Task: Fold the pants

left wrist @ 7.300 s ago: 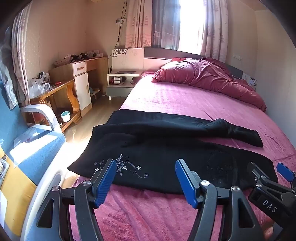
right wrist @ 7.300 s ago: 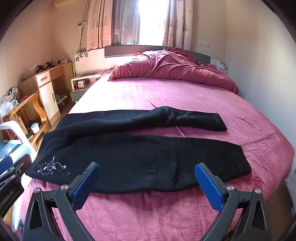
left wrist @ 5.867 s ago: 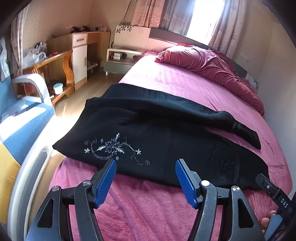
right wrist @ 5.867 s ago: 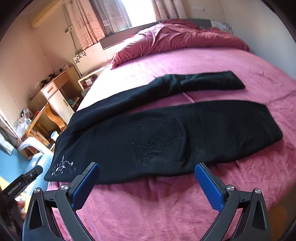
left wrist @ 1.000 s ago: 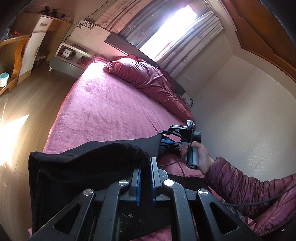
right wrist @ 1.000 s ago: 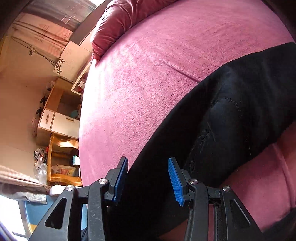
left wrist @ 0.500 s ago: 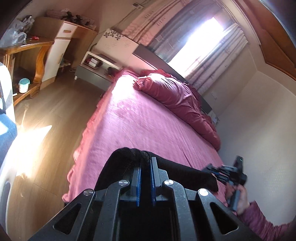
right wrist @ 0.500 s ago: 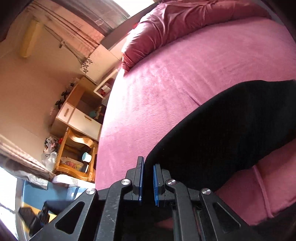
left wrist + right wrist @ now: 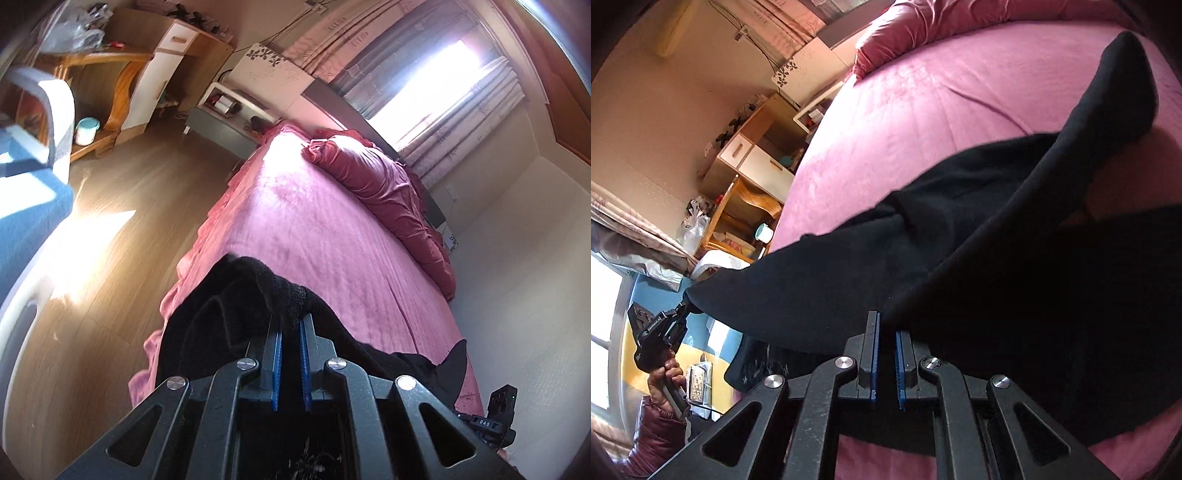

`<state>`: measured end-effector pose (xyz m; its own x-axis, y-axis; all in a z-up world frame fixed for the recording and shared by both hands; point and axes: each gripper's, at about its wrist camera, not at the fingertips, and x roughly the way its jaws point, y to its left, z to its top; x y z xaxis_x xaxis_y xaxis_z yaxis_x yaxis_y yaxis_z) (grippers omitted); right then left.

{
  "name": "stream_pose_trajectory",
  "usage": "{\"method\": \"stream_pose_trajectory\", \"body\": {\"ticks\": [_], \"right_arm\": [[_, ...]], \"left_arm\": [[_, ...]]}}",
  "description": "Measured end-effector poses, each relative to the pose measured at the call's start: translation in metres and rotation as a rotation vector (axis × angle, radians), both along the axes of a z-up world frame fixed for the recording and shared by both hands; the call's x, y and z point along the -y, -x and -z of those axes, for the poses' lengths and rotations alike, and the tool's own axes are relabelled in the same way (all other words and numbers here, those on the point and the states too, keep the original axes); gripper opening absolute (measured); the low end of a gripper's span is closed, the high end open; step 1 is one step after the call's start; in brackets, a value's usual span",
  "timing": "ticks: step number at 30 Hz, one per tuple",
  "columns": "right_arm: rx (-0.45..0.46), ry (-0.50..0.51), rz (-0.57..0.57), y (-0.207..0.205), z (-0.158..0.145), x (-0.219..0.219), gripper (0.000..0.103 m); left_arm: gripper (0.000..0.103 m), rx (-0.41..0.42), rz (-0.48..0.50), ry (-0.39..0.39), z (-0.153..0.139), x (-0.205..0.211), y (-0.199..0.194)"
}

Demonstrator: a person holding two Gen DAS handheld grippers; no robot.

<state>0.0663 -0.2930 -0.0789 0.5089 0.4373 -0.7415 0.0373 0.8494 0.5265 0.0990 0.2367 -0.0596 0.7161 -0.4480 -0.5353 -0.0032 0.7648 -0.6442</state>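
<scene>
Item one, nearest me: my left gripper (image 9: 290, 325), blue pads pressed together on a bunched fold of the black fleece pants (image 9: 258, 295), which rise over the fingertips at twelve o'clock and hang down toward seven o'clock.

Item two: my right gripper (image 9: 886, 332), blue-lined pads nearly together, pinching the edge of the same pants (image 9: 1015, 258); its jaws have just been closing, with the cloth between them. From here the pants stretch toward nine o'clock, where the left gripper (image 9: 677, 317) holds the far corner, a hand (image 9: 666, 376) in a maroon quilted sleeve (image 9: 653, 428) beneath it. One black leg runs up to one o'clock, lying on the pink plush bedspread (image 9: 923, 110).

Item three, farther: a crumpled maroon quilt (image 9: 388, 192) at one o'clock in the left view.

Item four, farthest: a wooden desk with white drawers (image 9: 162, 62) at ten o'clock, and a curtained bright window (image 9: 436, 81) at one o'clock.
</scene>
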Motion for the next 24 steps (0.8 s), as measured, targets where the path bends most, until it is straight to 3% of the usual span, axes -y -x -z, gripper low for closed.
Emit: {"method": "stream_pose_trajectory", "body": {"ticks": [7,10,14,16,20,22,24], "right_arm": [[-0.082,0.055,0.007,0.015,0.045,-0.007,0.007],[-0.098,0.058,0.022,0.011,0.056,-0.008,0.007],[-0.101,0.050,0.037,0.009,0.062,-0.008,0.007],[-0.100,0.044,0.043,0.011,0.067,-0.006,0.007],[-0.095,0.044,0.046,0.020,0.073,0.001,0.007],[-0.091,0.047,0.046,0.020,0.073,0.002,0.007],[-0.072,0.044,0.047,0.022,0.068,0.001,0.007]], "left_arm": [[0.009,-0.176,-0.090,0.102,0.065,-0.011,0.051],[0.024,-0.237,-0.127,0.196,0.082,-0.016,0.063],[0.044,-0.244,-0.200,0.386,0.090,-0.030,0.079],[0.047,-0.246,-0.221,0.465,0.093,-0.034,0.083],[0.052,-0.277,-0.247,0.452,0.092,-0.034,0.078],[0.048,-0.326,-0.272,0.387,0.093,-0.033,0.074],[0.026,-0.330,-0.249,0.338,0.092,-0.030,0.070]]}}
